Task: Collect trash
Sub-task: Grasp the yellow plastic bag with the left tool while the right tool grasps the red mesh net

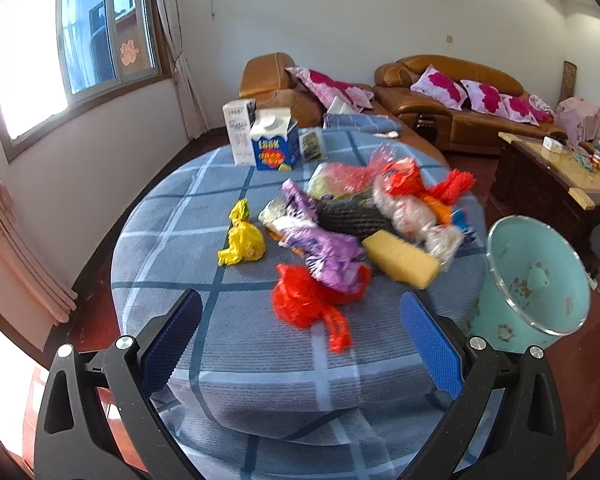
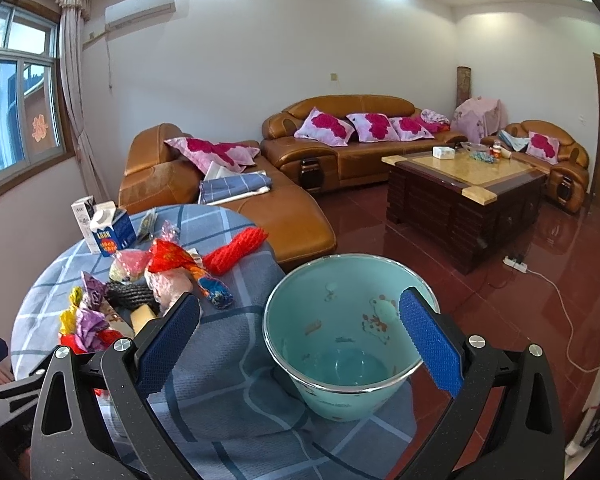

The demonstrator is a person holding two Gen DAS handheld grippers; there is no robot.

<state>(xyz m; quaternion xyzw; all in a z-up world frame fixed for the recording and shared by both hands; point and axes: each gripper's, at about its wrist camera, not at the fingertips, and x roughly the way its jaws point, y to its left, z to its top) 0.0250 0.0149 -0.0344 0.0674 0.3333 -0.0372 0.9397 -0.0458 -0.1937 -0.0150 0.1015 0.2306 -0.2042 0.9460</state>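
- Left gripper (image 1: 300, 322): wide open, empty, aimed at red bag (image 1: 306, 302).
- Right gripper (image 2: 300, 342): wide open, empty, above bin (image 2: 384, 396).
- Bin: seemingly empty.
- Step: first pick; next, close on bag.

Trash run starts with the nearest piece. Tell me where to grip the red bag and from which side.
Grip the red bag on its crumpled main bulge, coming straight in from the near table edge with the open left gripper. Its thin tail trails toward that edge and is flimsier, while the purple wrapper crowds the far side.
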